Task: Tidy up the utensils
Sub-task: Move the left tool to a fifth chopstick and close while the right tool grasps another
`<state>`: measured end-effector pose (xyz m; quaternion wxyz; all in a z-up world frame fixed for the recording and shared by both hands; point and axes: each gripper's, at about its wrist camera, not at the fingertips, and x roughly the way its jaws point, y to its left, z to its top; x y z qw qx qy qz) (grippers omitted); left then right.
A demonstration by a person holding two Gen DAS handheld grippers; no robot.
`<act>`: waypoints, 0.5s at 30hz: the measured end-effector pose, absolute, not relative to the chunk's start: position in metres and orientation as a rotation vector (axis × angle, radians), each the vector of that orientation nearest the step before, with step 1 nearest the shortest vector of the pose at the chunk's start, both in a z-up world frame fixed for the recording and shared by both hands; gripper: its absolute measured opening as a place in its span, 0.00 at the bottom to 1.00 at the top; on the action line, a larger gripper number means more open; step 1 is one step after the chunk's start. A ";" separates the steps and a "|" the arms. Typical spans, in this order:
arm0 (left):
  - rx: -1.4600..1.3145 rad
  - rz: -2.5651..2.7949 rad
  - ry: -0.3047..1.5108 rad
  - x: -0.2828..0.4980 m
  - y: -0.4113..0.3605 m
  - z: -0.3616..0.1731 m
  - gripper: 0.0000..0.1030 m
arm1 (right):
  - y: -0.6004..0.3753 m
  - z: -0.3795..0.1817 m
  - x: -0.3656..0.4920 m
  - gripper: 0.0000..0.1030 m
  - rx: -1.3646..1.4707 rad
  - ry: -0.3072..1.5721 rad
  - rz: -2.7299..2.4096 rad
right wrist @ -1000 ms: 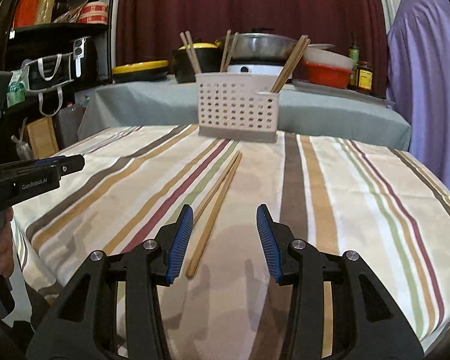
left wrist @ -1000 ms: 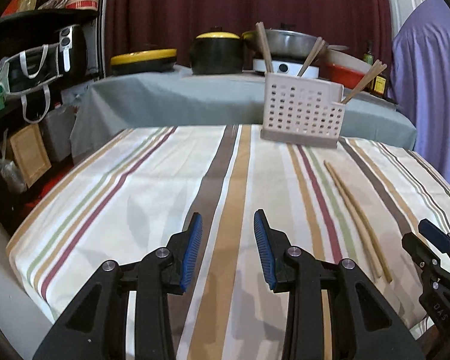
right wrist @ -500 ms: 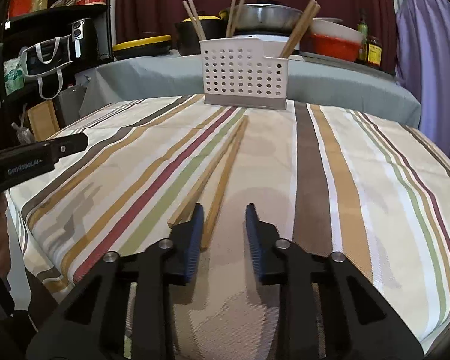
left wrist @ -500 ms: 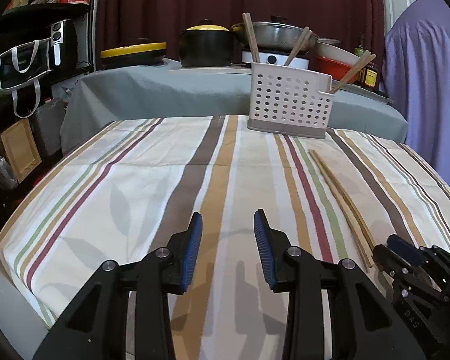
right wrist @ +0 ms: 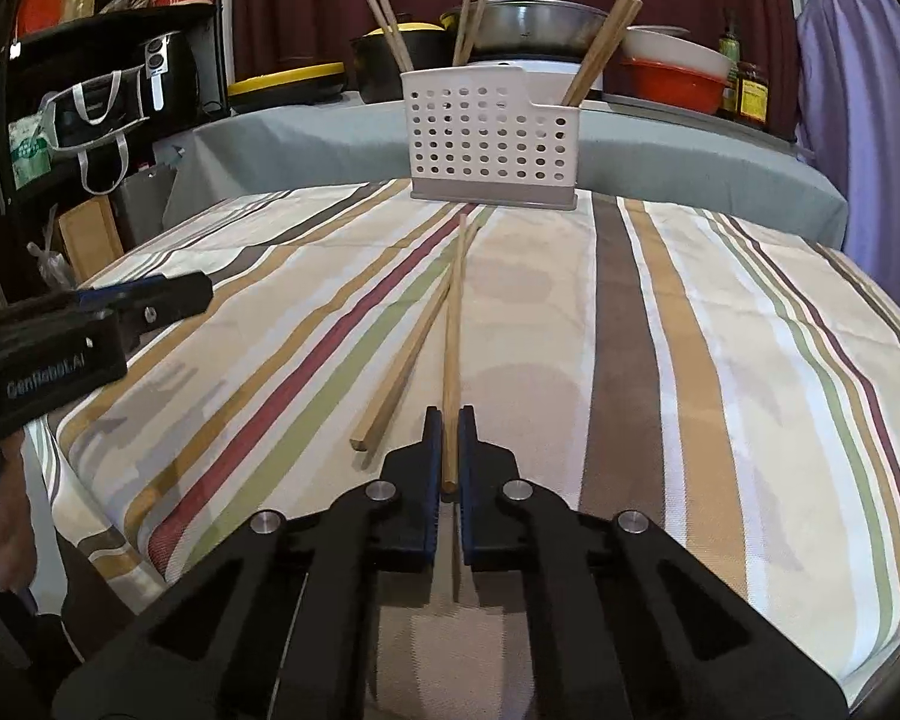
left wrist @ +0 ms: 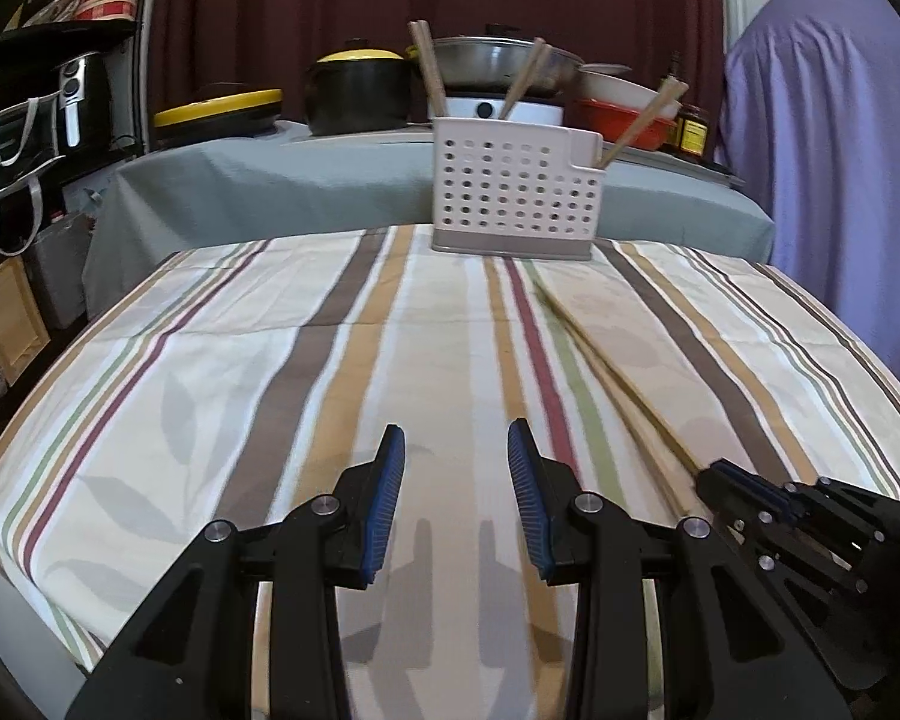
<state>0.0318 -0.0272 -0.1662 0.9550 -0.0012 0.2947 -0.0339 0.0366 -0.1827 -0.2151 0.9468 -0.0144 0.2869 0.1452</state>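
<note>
Two chopsticks lie on the striped counter (right wrist: 660,360) before the white caddy (right wrist: 491,141): right gripper (right wrist: 449,420) jaws clamp one chopstick (right wrist: 453,312); the other (right wrist: 411,348) rests alongside. Left gripper (left wrist: 455,450) jaws gape, empty. Pots (left wrist: 360,90) behind. Only the right view shows the grip.

Right hand-held gripper (right wrist: 449,438) pinched nearly closed; left hand-held gripper (left wrist: 455,468) spread apart.

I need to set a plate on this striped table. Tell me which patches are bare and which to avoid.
Bare cloth lies left of the loose chopstick, around the open left gripper, and on the right half out to the table edge. Avoid the middle: the right gripper has its jaws shut on a chopstick pointing toward the white holder at the far edge.
</note>
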 end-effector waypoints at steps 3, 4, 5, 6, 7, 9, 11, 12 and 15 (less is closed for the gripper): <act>0.009 -0.101 0.595 0.032 -0.040 -0.166 0.35 | -0.190 -0.214 0.036 0.06 -0.014 0.576 0.281; 0.012 -0.111 0.593 0.032 -0.044 -0.166 0.35 | -0.192 -0.213 0.036 0.06 -0.008 0.572 0.277; 0.017 -0.122 0.592 0.031 -0.049 -0.166 0.35 | -0.197 -0.211 0.036 0.06 0.000 0.566 0.267; 0.025 -0.137 0.594 0.031 -0.055 -0.167 0.35 | -0.201 -0.210 0.035 0.06 0.007 0.560 0.261; 0.029 -0.148 0.596 0.031 -0.060 -0.168 0.35 | -0.204 -0.209 0.035 0.06 0.010 0.556 0.255; 0.036 -0.169 0.602 0.032 -0.069 -0.171 0.35 | -0.211 -0.207 0.034 0.06 0.018 0.543 0.245; 0.050 -0.186 0.612 0.033 -0.078 -0.175 0.35 | -0.219 -0.206 0.032 0.06 0.019 0.527 0.234; 0.061 -0.192 0.618 0.034 -0.084 -0.177 0.35 | -0.222 -0.205 0.030 0.06 0.023 0.519 0.232; 0.072 -0.197 0.631 0.036 -0.094 -0.182 0.35 | -0.232 -0.202 0.029 0.06 0.039 0.500 0.225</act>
